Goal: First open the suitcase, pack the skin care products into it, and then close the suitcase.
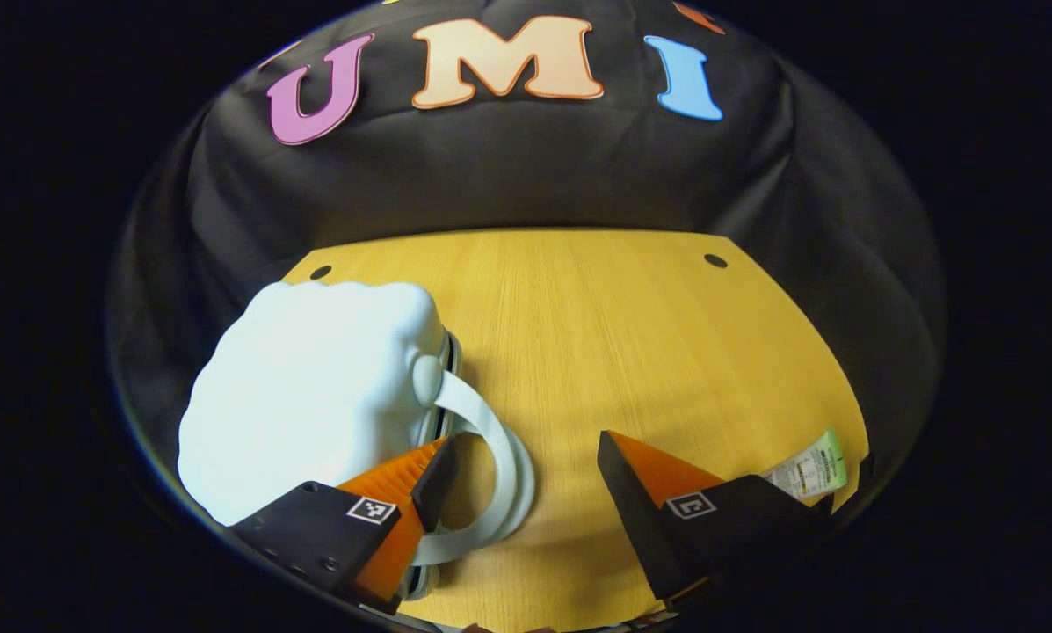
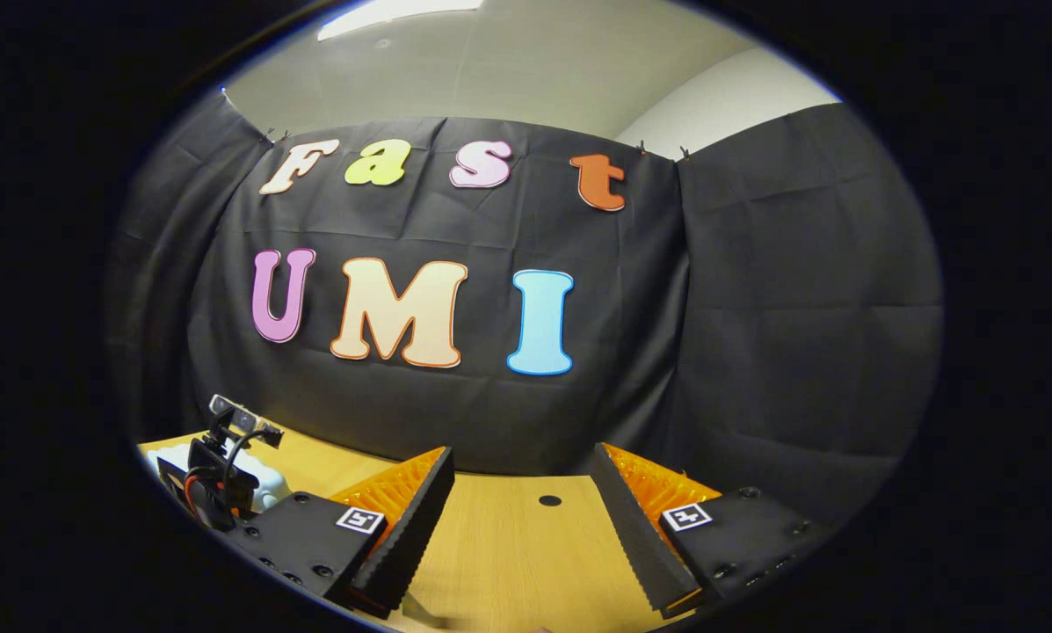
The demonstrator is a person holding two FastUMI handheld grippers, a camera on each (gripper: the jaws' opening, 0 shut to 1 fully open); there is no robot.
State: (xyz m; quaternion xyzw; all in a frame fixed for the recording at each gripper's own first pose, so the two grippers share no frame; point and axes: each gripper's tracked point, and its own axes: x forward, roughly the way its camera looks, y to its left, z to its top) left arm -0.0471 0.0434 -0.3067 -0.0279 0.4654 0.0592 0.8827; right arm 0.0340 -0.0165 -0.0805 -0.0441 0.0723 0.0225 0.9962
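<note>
So far little is done: suitcase [image 1: 315,387] sits shut, near left on tabletop [image 1: 631,352]. Left tool [image 1: 526,492] spread, one finger at the handle [image 1: 499,457]. Skin care tube [image 1: 814,468] unpacked, near right. Right tool [image 2: 521,527] spread, empty, raised.

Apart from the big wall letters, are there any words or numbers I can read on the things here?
Packet at the edge of the table: has print on it, too small to read.
Left tool and right tool: square black-and-white markers, patterns only, no words.
White suitcase: no writing to be seen.
</note>
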